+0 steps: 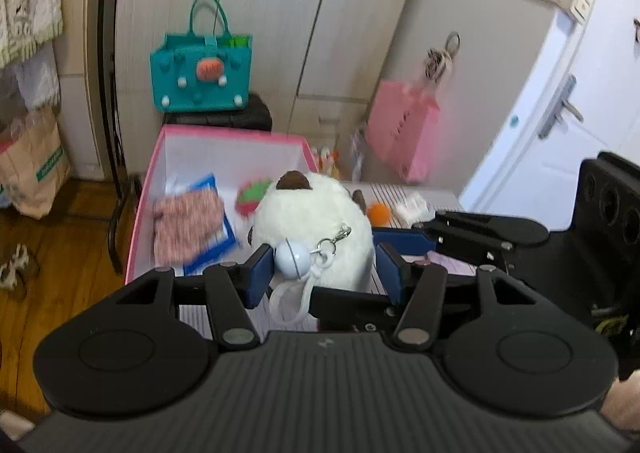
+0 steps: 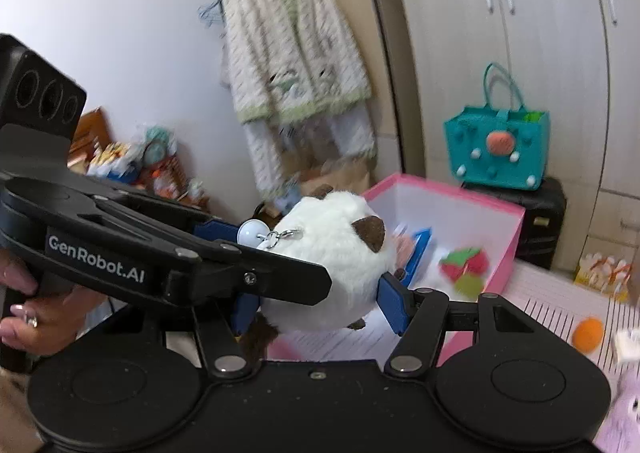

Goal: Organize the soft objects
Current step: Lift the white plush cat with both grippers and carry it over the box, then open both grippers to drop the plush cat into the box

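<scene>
both claws are clamped on the fluffy white toy, the left claw from one side and the right claw from the other. just past the claws is the pink box. inside it lie a red and green ball, a pink knit cloth and a blue packet. farther back stands a teal bag.
</scene>
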Demonstrator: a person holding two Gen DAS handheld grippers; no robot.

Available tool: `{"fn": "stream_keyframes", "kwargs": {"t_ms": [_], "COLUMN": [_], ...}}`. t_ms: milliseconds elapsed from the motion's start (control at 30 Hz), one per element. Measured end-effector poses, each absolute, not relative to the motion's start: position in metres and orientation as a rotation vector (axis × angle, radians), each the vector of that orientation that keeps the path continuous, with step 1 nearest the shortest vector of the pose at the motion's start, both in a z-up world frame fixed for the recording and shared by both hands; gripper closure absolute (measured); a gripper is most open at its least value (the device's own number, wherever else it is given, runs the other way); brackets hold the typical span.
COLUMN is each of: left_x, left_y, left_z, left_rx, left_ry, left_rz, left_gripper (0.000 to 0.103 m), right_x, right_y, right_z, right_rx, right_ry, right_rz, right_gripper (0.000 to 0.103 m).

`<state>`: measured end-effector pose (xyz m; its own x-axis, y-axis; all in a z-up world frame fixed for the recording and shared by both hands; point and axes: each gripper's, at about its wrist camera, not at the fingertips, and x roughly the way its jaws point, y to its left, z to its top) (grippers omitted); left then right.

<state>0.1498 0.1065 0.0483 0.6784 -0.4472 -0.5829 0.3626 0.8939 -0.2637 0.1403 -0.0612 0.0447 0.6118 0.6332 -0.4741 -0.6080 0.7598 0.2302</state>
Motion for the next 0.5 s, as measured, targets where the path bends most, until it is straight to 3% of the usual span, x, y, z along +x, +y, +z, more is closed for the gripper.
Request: {"fn": "stream_keyframes", "kwargs": {"t_ms": [167,500], "left_x": [0.184,0.229], "left_y": [0.096,0.098], "left_z": [0.033,-0.031], "left_rx": [-0.106,-0.208], "left_ry": [0.638,0.836], "left_rz": [-0.432,-0.452], "left_gripper": [0.049,0.049], "right_x": [0.176,0.198], "right_y": [-0.057,-0.041], "right_z": [0.033,-0.009], "right_rx": [0.025,-0.15], "right_ry": [0.524,0.62], "right_rz": [0.663,0.588], "right_gripper": [0.036,0.036]}}
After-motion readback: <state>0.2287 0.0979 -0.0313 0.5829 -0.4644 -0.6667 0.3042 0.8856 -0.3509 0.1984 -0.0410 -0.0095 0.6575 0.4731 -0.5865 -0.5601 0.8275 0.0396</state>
